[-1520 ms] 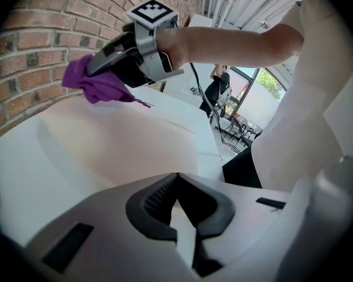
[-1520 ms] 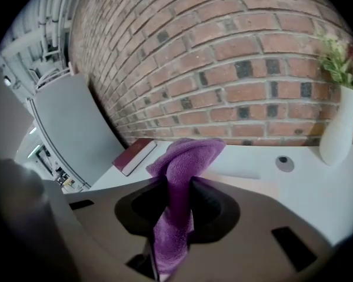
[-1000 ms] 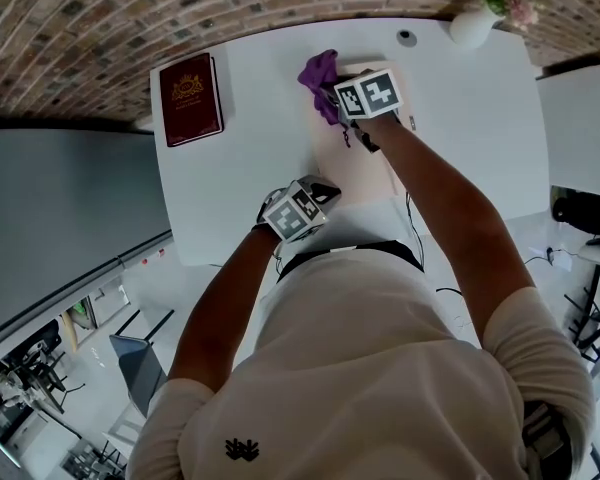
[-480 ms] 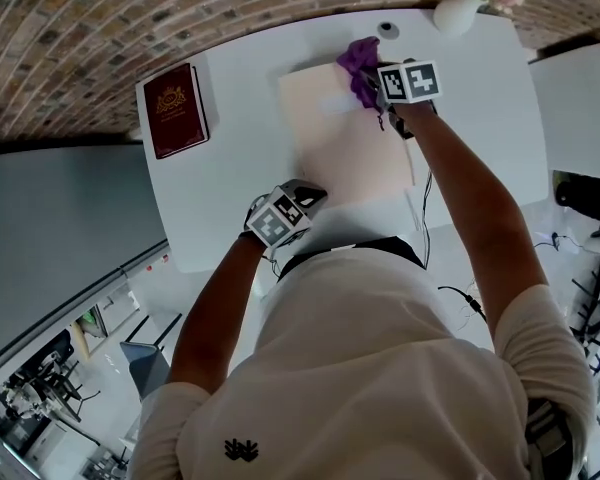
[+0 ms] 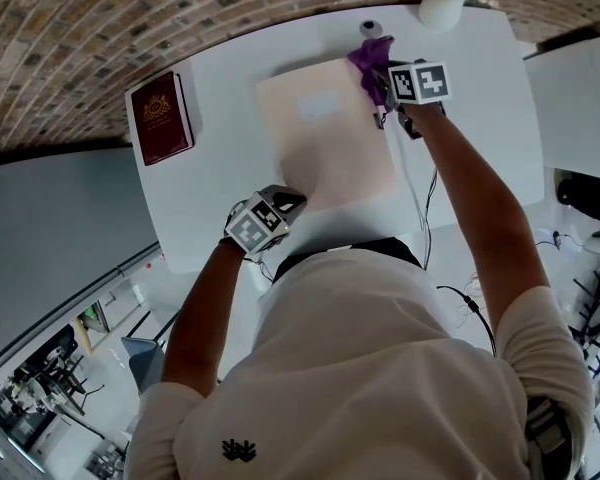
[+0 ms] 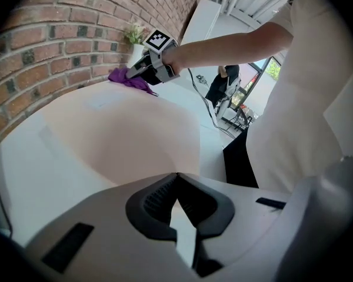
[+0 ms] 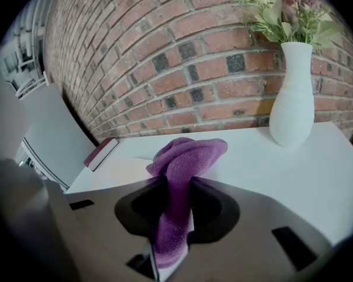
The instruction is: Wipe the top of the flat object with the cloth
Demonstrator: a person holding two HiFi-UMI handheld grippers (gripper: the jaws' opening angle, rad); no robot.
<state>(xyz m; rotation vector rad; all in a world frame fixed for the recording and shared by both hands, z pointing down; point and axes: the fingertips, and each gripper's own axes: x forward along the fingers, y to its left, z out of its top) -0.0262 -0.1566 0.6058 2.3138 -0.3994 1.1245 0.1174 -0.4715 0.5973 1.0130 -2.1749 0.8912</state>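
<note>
A pale beige flat object lies in the middle of the white table. My right gripper is shut on a purple cloth, which hangs bunched from its jaws over the object's far right corner. In the right gripper view the cloth sticks up out of that gripper. My left gripper is at the object's near left corner. In the left gripper view this gripper is shut, seemingly pinching the near edge of the flat object.
A dark red book lies at the table's left end. A white vase with flowers stands at the far right by the brick wall, next to a small dark round object. A cable trails off the table's near right side.
My right gripper has carried the cloth across the flat object from its far left part to its far right corner. The left gripper has stayed at the near left corner.
</note>
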